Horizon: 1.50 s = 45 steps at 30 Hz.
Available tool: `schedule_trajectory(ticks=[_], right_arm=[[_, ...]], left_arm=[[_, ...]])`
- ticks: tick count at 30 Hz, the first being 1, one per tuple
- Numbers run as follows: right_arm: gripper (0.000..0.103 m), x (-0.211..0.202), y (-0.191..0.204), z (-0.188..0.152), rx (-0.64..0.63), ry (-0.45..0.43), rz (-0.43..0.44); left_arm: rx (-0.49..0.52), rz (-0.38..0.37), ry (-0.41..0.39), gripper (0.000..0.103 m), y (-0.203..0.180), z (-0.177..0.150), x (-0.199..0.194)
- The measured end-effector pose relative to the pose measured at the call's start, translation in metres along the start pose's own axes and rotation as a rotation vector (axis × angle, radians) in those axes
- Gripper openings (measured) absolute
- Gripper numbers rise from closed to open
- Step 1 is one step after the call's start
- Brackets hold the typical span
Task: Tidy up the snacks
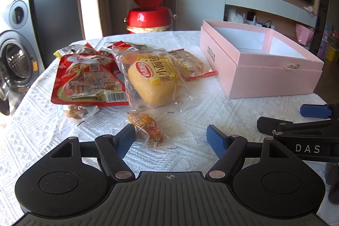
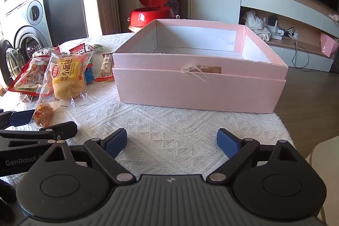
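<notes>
Snacks (image 1: 118, 75) lie heaped on the white cloth, left of the empty pink box (image 2: 199, 86) — nothing packed yet. Both claws gape empty; the left gripper (image 1: 170, 139) hovers nearest the small orange packet (image 1: 148, 127) — likely first pick, needing a gentle pinch.

Sunlit room: washing machine (image 1: 17, 60) at left, red lidded bin (image 1: 148, 18) (lid up), TV shelf (image 2: 292, 20), wood floor (image 2: 307, 99).
</notes>
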State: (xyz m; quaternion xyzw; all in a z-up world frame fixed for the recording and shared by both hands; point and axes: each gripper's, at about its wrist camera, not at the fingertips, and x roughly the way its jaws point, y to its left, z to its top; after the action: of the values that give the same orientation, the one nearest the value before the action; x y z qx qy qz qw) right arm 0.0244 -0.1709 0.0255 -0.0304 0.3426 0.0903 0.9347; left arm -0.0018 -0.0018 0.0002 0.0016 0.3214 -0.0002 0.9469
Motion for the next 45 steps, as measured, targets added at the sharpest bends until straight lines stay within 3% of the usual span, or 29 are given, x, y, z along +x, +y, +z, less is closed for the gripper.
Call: schedule_trajectory(ticks=[22,29,33,36,38,39,45], right_arm=[[0.094,0.001,0.002,0.000,-0.005,0.002,0.000],[0.099,0.012,-0.002,0.014,-0.049,0.066,0.050],[0.103,0.025,-0.003,0.027,-0.082,0.125,0.064],[0.101,0.036,-0.002,0.044,-0.139,0.187,0.128],[0.093,0.042,-0.003,0.056,-0.118,0.212,0.160],[0.089,0.043,-0.003,0.061,-0.095,0.198,0.191],[0.088,0.067,0.018,0.088,-0.056,0.157,0.316]], left_arm=[[-0.007,-0.007,0.001,0.079,0.001,0.000,0.000],[-0.034,-0.070,0.001,0.076,0.027,0.004,-0.020],[-0.115,-0.084,-0.069,0.076,0.063,0.016,-0.046],[-0.151,-0.064,-0.088,0.075,0.088,0.023,-0.057],[-0.176,-0.048,-0.091,0.075,0.104,0.023,-0.060],[-0.190,-0.039,-0.088,0.075,0.109,0.023,-0.058],[-0.257,-0.041,-0.080,0.075,0.132,0.025,-0.055]])
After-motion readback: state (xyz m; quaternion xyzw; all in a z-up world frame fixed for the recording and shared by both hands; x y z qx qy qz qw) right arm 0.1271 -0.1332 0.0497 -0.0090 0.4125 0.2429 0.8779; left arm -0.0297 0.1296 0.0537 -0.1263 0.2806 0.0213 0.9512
